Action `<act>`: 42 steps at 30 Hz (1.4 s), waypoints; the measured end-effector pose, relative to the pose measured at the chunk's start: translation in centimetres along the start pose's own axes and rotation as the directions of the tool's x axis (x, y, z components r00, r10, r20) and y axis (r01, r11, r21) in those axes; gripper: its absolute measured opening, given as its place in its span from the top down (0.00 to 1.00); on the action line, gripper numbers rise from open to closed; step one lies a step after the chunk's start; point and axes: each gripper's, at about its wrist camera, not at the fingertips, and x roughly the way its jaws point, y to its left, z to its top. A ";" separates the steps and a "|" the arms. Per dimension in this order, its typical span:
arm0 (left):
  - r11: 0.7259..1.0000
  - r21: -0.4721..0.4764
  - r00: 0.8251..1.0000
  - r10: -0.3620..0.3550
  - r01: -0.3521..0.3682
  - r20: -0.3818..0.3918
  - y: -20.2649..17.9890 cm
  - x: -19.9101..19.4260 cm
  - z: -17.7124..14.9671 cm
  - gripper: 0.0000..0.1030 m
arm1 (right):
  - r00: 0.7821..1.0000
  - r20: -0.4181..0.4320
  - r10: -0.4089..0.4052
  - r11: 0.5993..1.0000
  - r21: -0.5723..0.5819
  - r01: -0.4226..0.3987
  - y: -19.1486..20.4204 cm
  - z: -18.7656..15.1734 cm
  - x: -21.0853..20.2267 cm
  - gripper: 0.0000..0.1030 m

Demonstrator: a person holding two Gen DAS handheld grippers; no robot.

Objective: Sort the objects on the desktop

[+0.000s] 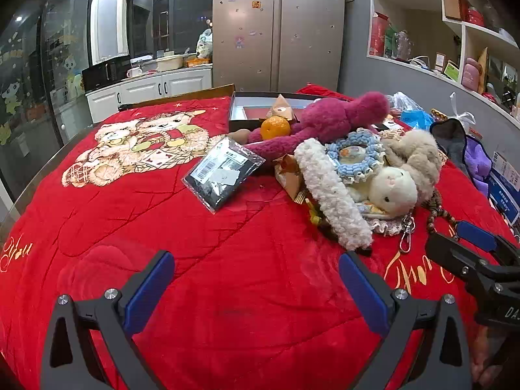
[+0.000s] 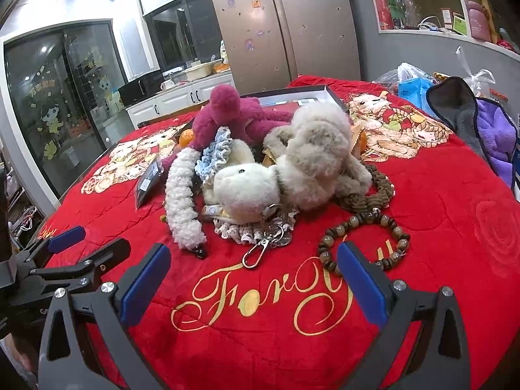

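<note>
A heap of small things lies on a red blanket (image 1: 136, 227): a white plush rabbit (image 1: 395, 191) with a metal clasp (image 1: 408, 239), a magenta plush toy (image 1: 328, 120), an orange (image 1: 275, 128), a fluffy white strip (image 1: 331, 191), a blue crocheted ring (image 1: 356, 154) and a black packet (image 1: 224, 170). My left gripper (image 1: 256, 279) hangs open over bare blanket, in front of the heap. My right gripper (image 2: 253, 273) is open too, near the clasp (image 2: 256, 253), with a brown bead bracelet (image 2: 364, 237) beside its right finger. Neither holds anything.
An open dark box (image 1: 260, 107) sits behind the heap. Plastic bags (image 2: 412, 81) and a grey and purple cloth (image 2: 481, 126) lie at the right edge. A fridge (image 1: 279, 26), kitchen counter (image 1: 152, 87) and wall shelves (image 1: 455, 42) stand beyond.
</note>
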 end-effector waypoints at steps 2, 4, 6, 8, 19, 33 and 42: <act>1.000 0.001 1.000 0.002 -0.002 -0.002 0.0 0.1 0.0 0.00 | 1.000 -0.002 -0.001 1.000 -0.002 0.001 0.0 0.0 0.0 0.00; 1.000 0.000 1.000 0.003 -0.003 -0.008 0.0 0.2 0.1 0.00 | 1.000 -0.007 -0.003 1.000 -0.003 0.003 0.1 0.0 0.2 0.00; 1.000 -0.003 1.000 0.005 -0.005 -0.013 0.0 0.3 0.0 0.00 | 1.000 -0.012 -0.004 1.000 -0.005 0.003 0.1 0.0 0.3 0.00; 1.000 -0.006 1.000 0.006 -0.006 -0.017 0.1 0.4 0.1 0.00 | 1.000 -0.017 -0.001 1.000 -0.009 0.001 0.2 0.0 0.4 0.00; 1.000 -0.005 1.000 0.000 0.000 -0.026 0.1 0.5 0.0 0.00 | 1.000 -0.016 0.006 1.000 -0.013 -0.007 0.4 -0.1 0.4 0.00; 1.000 -0.010 1.000 -0.019 0.019 -0.024 0.2 0.5 0.1 0.00 | 0.952 0.172 0.253 0.967 -0.020 -0.253 -0.4 1.7 -1.7 0.00; 0.999 -0.025 0.998 -0.030 0.029 -0.049 0.5 0.9 0.0 0.00 | 0.986 -0.092 0.137 0.987 -0.071 -0.143 1.3 5.3 5.0 0.00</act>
